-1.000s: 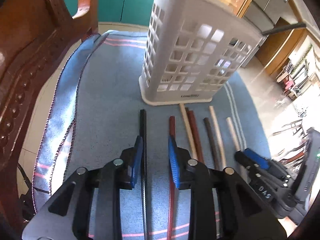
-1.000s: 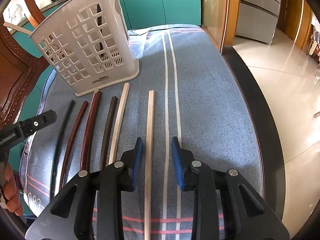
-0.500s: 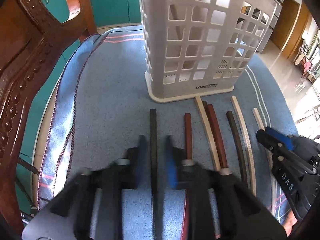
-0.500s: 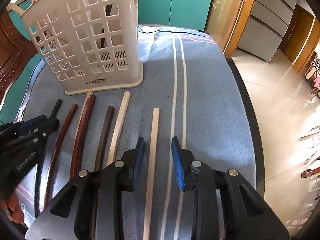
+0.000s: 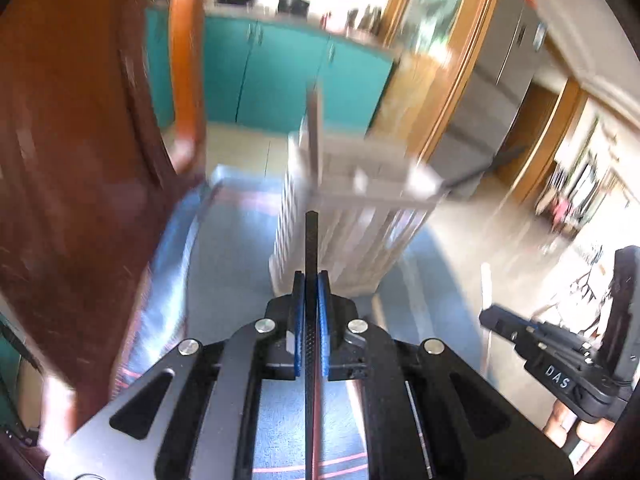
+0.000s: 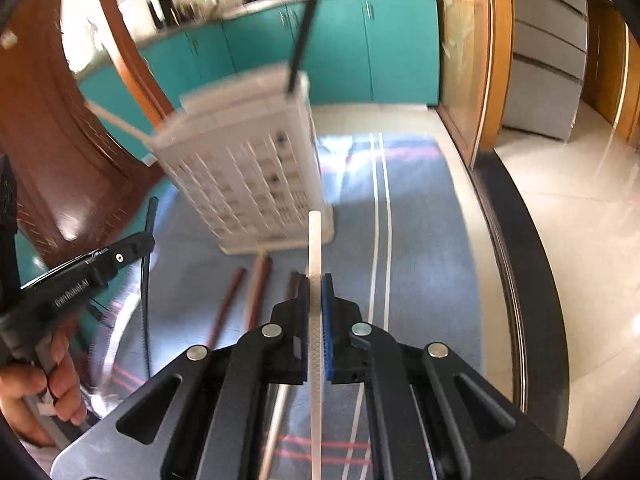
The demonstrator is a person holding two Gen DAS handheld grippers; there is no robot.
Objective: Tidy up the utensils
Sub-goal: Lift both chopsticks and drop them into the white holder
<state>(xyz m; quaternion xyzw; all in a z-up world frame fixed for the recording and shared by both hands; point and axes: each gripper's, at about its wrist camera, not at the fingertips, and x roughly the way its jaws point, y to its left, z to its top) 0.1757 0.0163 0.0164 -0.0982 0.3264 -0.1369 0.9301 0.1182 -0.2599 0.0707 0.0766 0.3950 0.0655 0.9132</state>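
My left gripper is shut on a black chopstick and holds it lifted, tip toward the white slotted utensil basket. My right gripper is shut on a white chopstick, also lifted, pointing at the basket. A black stick and a pale stick stand in the basket. Reddish-brown chopsticks lie on the blue cloth in front of the basket. The left gripper also shows in the right wrist view, and the right gripper in the left wrist view.
A carved wooden chair back rises close on the left. The table's dark edge runs along the right, with tiled floor beyond. Teal cabinets stand behind. Both views are motion-blurred.
Both grippers have shut on their chopsticks, black in the left and white in the right, and lifted them off the cloth. The views have tilted upward.
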